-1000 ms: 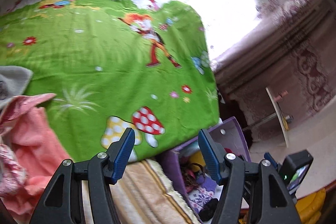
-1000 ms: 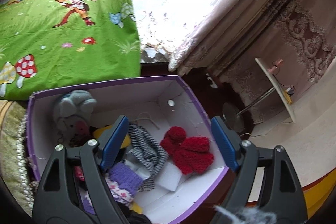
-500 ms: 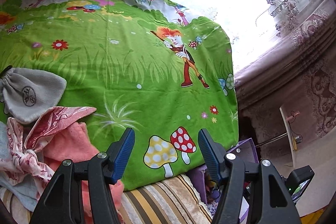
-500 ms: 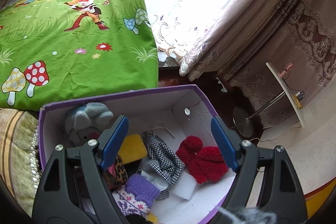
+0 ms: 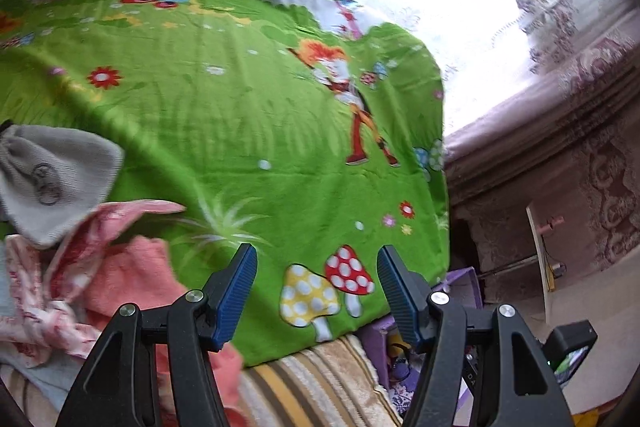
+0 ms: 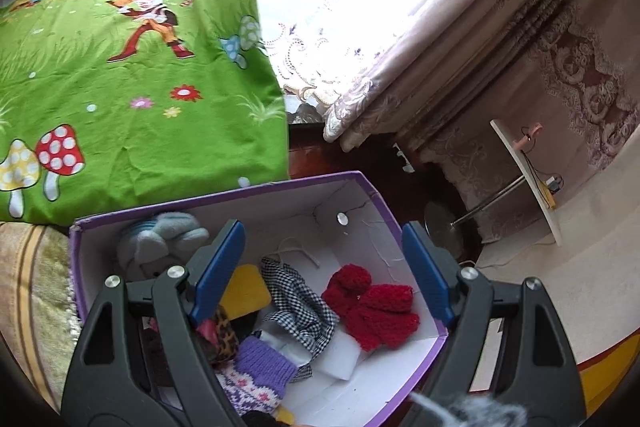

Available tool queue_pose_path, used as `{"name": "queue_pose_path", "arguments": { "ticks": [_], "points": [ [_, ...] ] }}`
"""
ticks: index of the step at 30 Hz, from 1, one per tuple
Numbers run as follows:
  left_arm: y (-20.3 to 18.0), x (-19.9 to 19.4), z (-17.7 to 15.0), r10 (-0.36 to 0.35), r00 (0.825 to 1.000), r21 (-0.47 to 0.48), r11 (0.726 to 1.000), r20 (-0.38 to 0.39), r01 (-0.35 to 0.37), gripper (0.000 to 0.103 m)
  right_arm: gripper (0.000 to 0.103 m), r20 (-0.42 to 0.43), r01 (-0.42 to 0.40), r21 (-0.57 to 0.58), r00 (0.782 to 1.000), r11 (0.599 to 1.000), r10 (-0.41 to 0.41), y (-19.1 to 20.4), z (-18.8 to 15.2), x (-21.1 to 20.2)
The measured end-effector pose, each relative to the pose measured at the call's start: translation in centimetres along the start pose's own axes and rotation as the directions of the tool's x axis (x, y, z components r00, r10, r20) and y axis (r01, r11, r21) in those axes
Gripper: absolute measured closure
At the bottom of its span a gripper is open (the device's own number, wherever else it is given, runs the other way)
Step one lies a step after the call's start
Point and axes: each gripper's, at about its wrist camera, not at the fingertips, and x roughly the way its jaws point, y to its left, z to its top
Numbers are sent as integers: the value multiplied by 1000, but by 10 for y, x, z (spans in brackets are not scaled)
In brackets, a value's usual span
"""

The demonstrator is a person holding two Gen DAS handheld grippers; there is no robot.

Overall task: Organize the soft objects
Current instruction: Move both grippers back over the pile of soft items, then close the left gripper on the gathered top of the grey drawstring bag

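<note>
The soft objects lie in two places. A purple box with white inner walls stands beside the bed and holds a red knitted piece, a black-and-white checked cloth, a grey plush toy, a yellow sponge, a purple patterned knit and a leopard-print scrap. On the bed, at the left edge of the left wrist view, a grey drawstring pouch, a pink-and-white patterned cloth and a coral-pink towel lie heaped together on a green cartoon bedsheet printed with mushrooms and flowers. The right claw hangs over the box, jaws spread wide, gripping nothing. The left claw hovers over the sheet's edge, jaws spread and empty. A striped beige blanket shows beneath the sheet
</note>
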Motion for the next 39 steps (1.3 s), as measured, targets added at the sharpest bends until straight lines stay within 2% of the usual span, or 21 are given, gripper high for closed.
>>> {"name": "queue_pose_path", "arguments": {
  "ticks": [5,9,12,14,16,19,21,22,23,24,25,27,28,29,30,31,33,39],
  "points": [
    [35,-28,16,91,995,-80,993,47,-87,40,19,30,-27,-21,999,999,27,15,9,-17],
    [68,-52,26,199,975,-178,967,96,-180,40,18,59,-59,-52,996,997,62,35,17,-34],
    [95,-58,29,278,957,-254,935,87,-249,40,18,73,-83,-83,993,993,89,51,22,-42],
    [113,-61,31,360,929,-306,897,90,-318,40,18,82,-109,-104,990,989,118,63,26,-49],
    [133,-58,34,425,903,-354,855,62,-378,40,17,87,-130,-114,986,985,141,71,28,-54],
    [158,-44,37,474,881,-413,801,-8,-434,39,17,82,-154,-128,983,980,166,81,30,-56],
    [165,-24,40,487,871,-388,793,-61,-471,39,17,65,-176,-128,981,976,185,84,31,-54],
    [160,-23,42,512,858,-362,792,-42,-491,39,17,57,-183,-126,980,975,191,85,30,-52],
    [155,-19,45,521,852,-335,796,-44,-504,39,17,49,-192,-123,979,974,199,86,30,-51],
    [152,-13,47,511,858,-314,808,-46,-499,41,17,44,-196,-120,978,973,202,86,29,-50],
    [147,-6,50,534,844,-279,804,-49,-525,41,17,39,-199,-117,978,973,205,86,29,-50],
    [140,1,53,570,820,-229,794,-42,-563,54,17,31,-207,-109,977,972,212,84,29,-49],
    [138,3,55,579,814,-215,791,-38,-573,59,17,30,-207,-108,977,972,211,83,28,-49],
    [137,4,57,586,810,-203,789,-34,-579,70,17,28,-208,-105,977,972,212,82,28,-48],
    [136,6,59,587,809,-190,791,-31,-581,78,17,24,-211,-103,976,972,214,81,29,-47],
    [136,7,61,583,812,-183,796,-29,-578,81,17,20,-213,-101,976,972,217,81,28,-47],
    [135,7,65,562,827,-169,813,-21,-557,92,17,16,-219,-101,975,971,222,81,28,-45],
    [110,3,69,507,861,-116,859,41,-499,93,17,10,-228,-113,973,967,231,85,27,-46]
  ]
}}
